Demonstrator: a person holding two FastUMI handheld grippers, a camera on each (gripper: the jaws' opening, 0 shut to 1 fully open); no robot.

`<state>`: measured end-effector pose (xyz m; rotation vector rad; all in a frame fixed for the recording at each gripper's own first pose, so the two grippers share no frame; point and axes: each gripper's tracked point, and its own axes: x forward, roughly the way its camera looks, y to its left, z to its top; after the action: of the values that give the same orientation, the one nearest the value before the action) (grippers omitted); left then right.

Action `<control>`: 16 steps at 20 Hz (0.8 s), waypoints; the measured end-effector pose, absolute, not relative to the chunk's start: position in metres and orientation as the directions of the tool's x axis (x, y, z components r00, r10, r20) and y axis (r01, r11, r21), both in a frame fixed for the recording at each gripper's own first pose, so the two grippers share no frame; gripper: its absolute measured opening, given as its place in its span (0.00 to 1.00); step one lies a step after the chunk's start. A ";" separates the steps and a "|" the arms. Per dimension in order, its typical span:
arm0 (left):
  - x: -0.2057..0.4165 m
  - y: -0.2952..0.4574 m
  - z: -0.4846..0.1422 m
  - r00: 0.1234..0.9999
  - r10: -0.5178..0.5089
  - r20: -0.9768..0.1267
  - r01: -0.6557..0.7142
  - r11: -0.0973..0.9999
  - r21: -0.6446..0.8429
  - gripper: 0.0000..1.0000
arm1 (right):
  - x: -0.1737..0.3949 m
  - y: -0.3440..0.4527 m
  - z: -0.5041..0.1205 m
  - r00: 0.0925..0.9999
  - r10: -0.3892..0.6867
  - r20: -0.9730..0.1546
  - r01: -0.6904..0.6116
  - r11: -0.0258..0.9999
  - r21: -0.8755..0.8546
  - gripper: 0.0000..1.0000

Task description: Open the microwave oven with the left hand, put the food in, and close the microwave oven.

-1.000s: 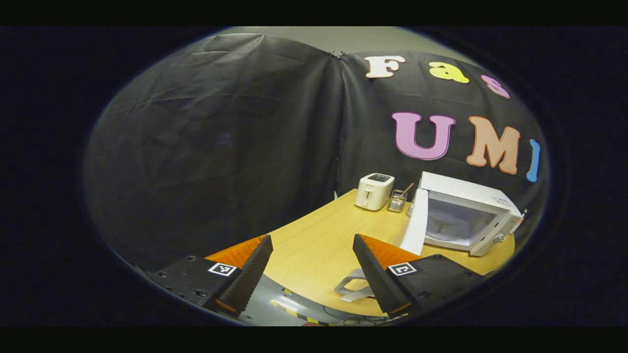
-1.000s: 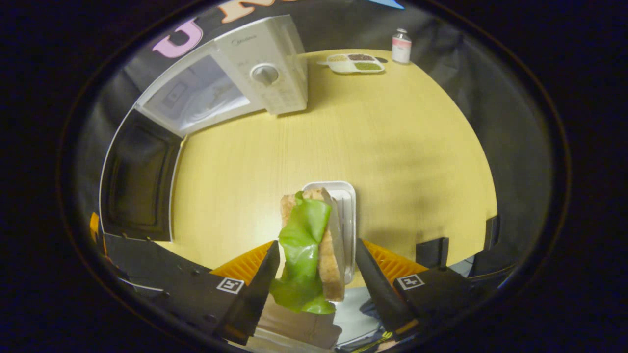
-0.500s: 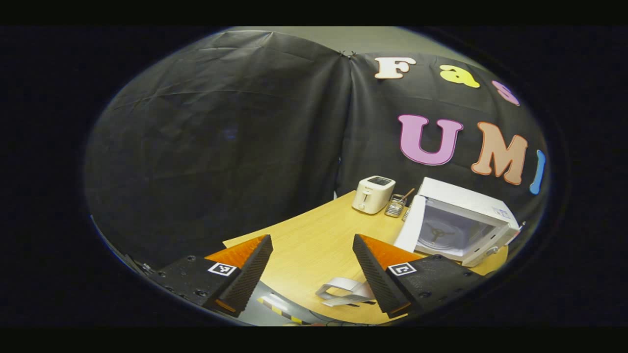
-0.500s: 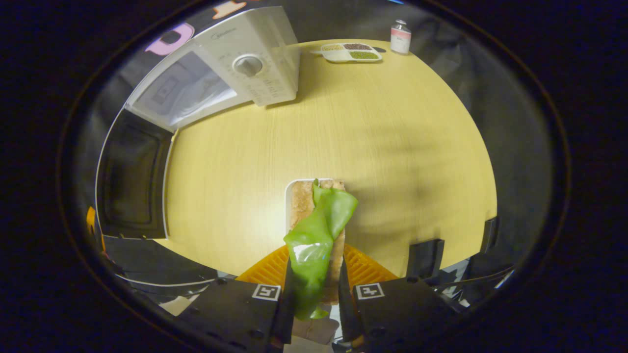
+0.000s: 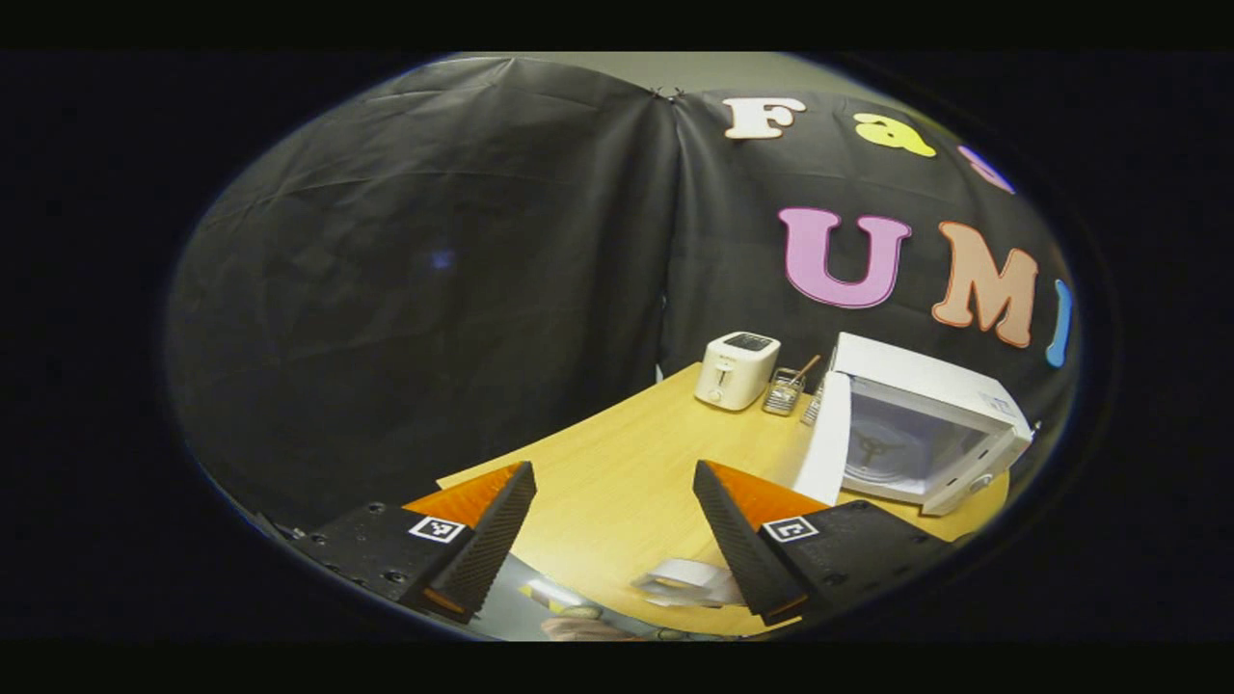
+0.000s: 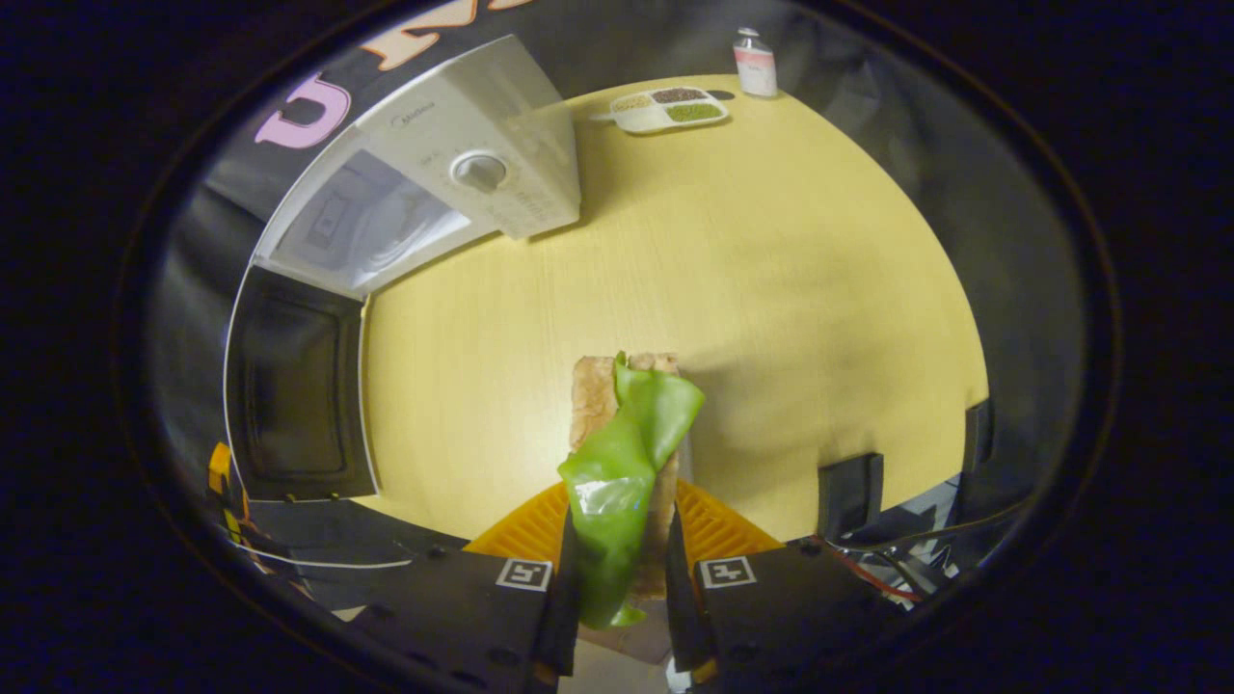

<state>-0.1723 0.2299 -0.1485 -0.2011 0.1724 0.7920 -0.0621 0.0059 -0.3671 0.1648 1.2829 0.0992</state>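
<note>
Right gripper [image 6: 619,598]: pinched on sandwich [image 6: 625,453], both fingers pressed to its sides, lifted above table [image 6: 791,289].
Sandwich: bread w/ green lettuce leaf draped over front, upright betw. fingers.
Left gripper [image 5: 614,535]: fingers spread wide, nothing betw. them, off near table edge.
Microwave [image 6: 453,183]: door [image 6: 294,386] swung fully open, cavity w/ turntable visible [image 5: 882,448].
Toaster [image 5: 737,370]: back-left of microwave, utensil holder [image 5: 783,391] betw. them.

— What is changed since a second ago?
— The right gripper [image 6: 617,588], then spread around the sandwich [image 6: 625,453], is now closed on it.
— And the white tray beneath?
— The sandwich is lifted clear of it.
</note>
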 end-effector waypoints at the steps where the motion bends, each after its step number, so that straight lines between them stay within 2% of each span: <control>1: -0.171 0.231 -0.148 0.697 0.678 -0.232 -0.712 0.694 -0.108 0.96 | -0.060 0.011 -0.358 0.303 0.172 -0.937 0.033 0.981 0.191 0.34; 2: -0.168 0.235 -0.148 0.707 0.668 -0.232 -0.701 0.705 -0.107 0.96 | -0.058 0.017 -0.350 0.326 0.180 -0.928 0.049 0.977 0.207 0.41; 3: -0.162 0.240 -0.148 0.715 0.658 -0.237 -0.692 0.714 -0.106 0.96 | -0.055 0.024 -0.340 0.351 0.183 -0.918 0.069 0.973 0.221 0.34; 4: -0.155 0.250 -0.150 0.719 0.650 -0.247 -0.687 0.719 -0.104 0.96 | -0.054 0.031 -0.331 0.374 0.184 -0.909 0.088 0.969 0.232 0.34; 5: -0.148 0.263 -0.156 0.724 0.640 -0.258 -0.680 0.726 -0.108 0.96 | -0.051 0.039 -0.321 0.395 0.184 -0.900 0.103 0.964 0.243 0.41; 7: -0.145 0.270 -0.161 0.739 0.613 -0.278 -0.661 0.740 -0.123 0.96 | -0.043 0.061 -0.305 0.438 0.206 -0.875 0.109 0.954 0.279 0.41; 8: -0.144 0.273 -0.165 0.744 0.600 -0.295 -0.653 0.747 -0.127 0.96 | -0.039 0.074 -0.298 0.454 0.226 -0.862 0.111 0.945 0.307 0.34; 9: -0.145 0.274 -0.169 0.748 0.587 -0.309 -0.645 0.753 -0.131 0.96 | -0.036 0.090 -0.293 0.468 0.255 -0.846 0.113 0.932 0.343 0.34; 10: -0.143 0.277 -0.172 0.752 0.577 -0.319 -0.639 0.757 -0.136 0.96 | -0.033 0.110 -0.290 0.482 0.293 -0.826 0.109 0.915 0.388 0.41; 12: -0.139 0.283 -0.181 0.756 0.558 -0.341 -0.631 0.761 -0.153 0.94 | -0.030 0.151 -0.288 0.491 0.376 -0.786 0.089 0.875 0.475 0.41; 16: -0.143 0.290 -0.192 0.764 0.525 -0.375 -0.614 0.769 -0.176 0.96 | -0.029 0.221 -0.296 0.507 0.482 -0.715 0.068 0.804 0.590 0.41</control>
<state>-0.1430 0.2897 -0.1920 -0.2988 0.3149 0.6291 -0.0288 0.2213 -0.2961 0.6098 1.0228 0.2687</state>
